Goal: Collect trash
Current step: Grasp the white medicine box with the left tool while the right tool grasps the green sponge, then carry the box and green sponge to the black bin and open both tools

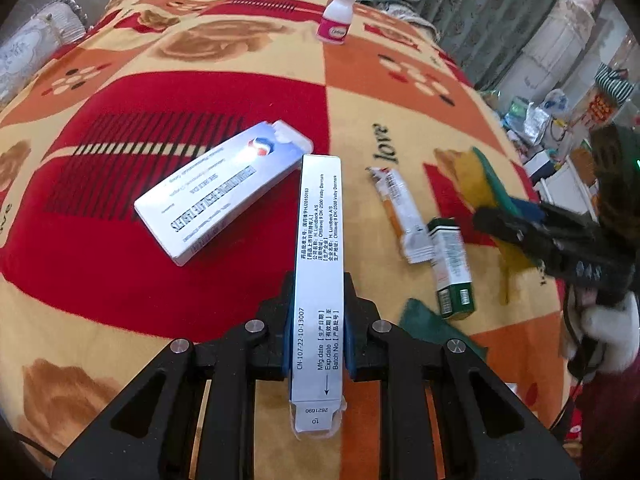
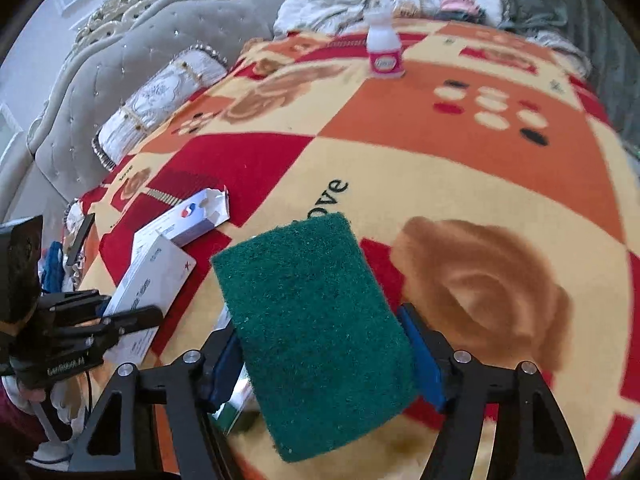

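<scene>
A long narrow white medicine box (image 1: 320,220) stands on edge between the blue pads of my left gripper (image 1: 319,286), which is shut on it above the patterned blanket (image 1: 120,312). My right gripper (image 2: 320,332) is shut on a green scouring sponge (image 2: 304,272) with a yellow underside, held clear of the blanket. In the left wrist view that sponge (image 1: 480,184) and the right gripper (image 1: 500,216) hang at the right. Loose on the blanket lie a second white box (image 1: 216,196), an orange-and-white sachet (image 1: 400,216) and a green box (image 1: 454,268).
A white bottle with a pink label (image 1: 336,16) stands upright at the far end of the bed. A grey tufted headboard (image 2: 120,60) and a pillow (image 2: 156,108) are on the left. Cluttered items (image 1: 560,120) lie past the bed's right edge.
</scene>
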{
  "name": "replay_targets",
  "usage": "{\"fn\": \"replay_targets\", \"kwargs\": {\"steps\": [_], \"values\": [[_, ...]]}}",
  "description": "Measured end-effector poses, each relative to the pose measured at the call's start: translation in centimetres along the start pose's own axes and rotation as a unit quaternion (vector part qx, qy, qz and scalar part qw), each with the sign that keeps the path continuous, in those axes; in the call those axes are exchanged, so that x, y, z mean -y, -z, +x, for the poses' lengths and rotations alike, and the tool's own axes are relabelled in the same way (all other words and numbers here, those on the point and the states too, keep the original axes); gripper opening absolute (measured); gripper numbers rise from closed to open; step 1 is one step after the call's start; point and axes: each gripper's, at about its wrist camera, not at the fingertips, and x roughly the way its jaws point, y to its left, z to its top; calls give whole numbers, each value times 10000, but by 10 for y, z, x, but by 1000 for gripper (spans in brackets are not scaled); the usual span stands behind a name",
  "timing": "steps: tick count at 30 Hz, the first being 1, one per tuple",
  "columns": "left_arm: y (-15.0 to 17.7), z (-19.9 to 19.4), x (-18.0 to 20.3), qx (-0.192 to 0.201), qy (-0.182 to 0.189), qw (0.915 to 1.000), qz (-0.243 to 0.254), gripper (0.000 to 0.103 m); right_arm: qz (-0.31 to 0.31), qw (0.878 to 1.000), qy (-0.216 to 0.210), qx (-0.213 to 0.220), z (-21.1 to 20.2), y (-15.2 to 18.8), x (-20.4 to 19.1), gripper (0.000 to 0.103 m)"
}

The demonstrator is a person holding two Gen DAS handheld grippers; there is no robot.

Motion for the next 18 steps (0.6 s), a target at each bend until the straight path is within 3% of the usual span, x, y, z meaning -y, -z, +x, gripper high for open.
{"fn": "replay_targets", "kwargs": {"steps": [7, 18], "values": [[4, -18, 24, 191, 87, 9997, 130, 16, 174, 9987, 366, 295, -42, 33, -12, 70], [24, -42, 73, 369, 122, 9979, 523, 16, 585, 9963, 388, 497, -78, 74, -15, 70]]}}
